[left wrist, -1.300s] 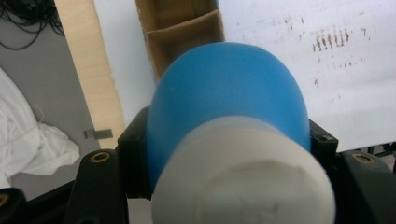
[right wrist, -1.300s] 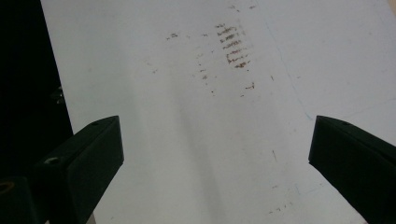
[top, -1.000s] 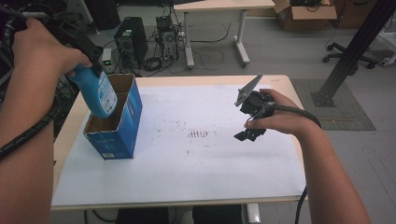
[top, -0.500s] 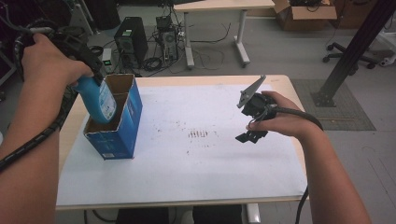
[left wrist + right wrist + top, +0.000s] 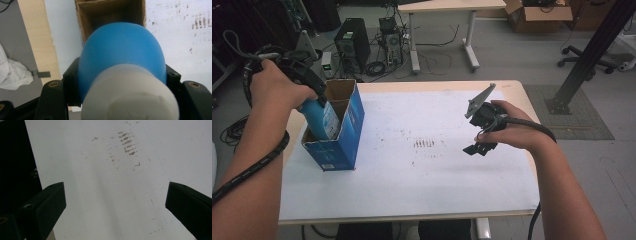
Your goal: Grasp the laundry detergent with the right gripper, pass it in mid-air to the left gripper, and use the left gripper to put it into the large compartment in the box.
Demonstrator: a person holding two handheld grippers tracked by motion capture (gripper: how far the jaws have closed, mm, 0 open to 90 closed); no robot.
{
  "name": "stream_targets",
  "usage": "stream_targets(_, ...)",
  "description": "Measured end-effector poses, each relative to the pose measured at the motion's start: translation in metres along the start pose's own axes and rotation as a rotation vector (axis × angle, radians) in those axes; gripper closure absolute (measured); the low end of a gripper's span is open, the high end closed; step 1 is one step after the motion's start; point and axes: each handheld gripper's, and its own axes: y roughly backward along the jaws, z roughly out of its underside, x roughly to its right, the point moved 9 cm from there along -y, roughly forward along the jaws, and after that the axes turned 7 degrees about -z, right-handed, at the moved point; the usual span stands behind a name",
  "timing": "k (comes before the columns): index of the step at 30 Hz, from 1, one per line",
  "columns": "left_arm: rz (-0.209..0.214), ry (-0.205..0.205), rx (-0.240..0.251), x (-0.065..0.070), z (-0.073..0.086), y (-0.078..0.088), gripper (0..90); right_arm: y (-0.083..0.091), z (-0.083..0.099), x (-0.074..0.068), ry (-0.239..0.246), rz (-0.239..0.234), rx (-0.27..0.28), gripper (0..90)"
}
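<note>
My left gripper (image 5: 314,97) has its fingers clamped on a blue bottle (image 5: 319,117) (white cap toward the camera in the left gripper view), which sits partly down inside the open blue box (image 5: 343,137) at the left of the surface (image 5: 422,185). My right gripper (image 5: 484,131) hovers over the bare white top, fingers spread wide with nothing between them.

The left hand (image 5: 274,90) is raised above the blue box (image 5: 337,135), forearm reaching in from the lower left, and its left gripper (image 5: 314,97) points down into the box's open top, jaws clamped on a blue bottle (image 5: 122,55). The right hand (image 5: 512,127) hovers well right of the box, wrist level; the right gripper (image 5: 479,145) has its jaws wide apart with nothing between them.
</note>
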Motion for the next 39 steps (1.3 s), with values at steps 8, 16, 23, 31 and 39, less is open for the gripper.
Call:
stream_targets(8, 0.008, -0.007, -0.021, 0.004, 0.001, -0.022, 37.7, -0.005, 0.001, -0.001, -0.002, -0.006, 0.002, 3.1)
stream_targets(16, 0.012, -0.019, -0.026, 0.01, 0.001, -0.044, 37.7, -0.009, 0.004, -0.001, -0.006, -0.012, -0.002, 3.1)
stream_targets(23, 0.003, -0.017, -0.03, 0.011, 0.0, -0.057, 37.7, -0.011, 0.005, 0.0, -0.007, -0.014, -0.001, 3.1)
stream_targets(31, 0.011, -0.021, -0.041, 0.013, 0.0, -0.076, 37.7, -0.016, 0.005, -0.002, -0.004, -0.017, 0.0, 3.3)
stream_targets(39, 0.015, -0.024, -0.06, 0.014, 0.0, -0.09, 37.7, -0.018, 0.006, -0.001, -0.01, -0.019, -0.001, 3.3)
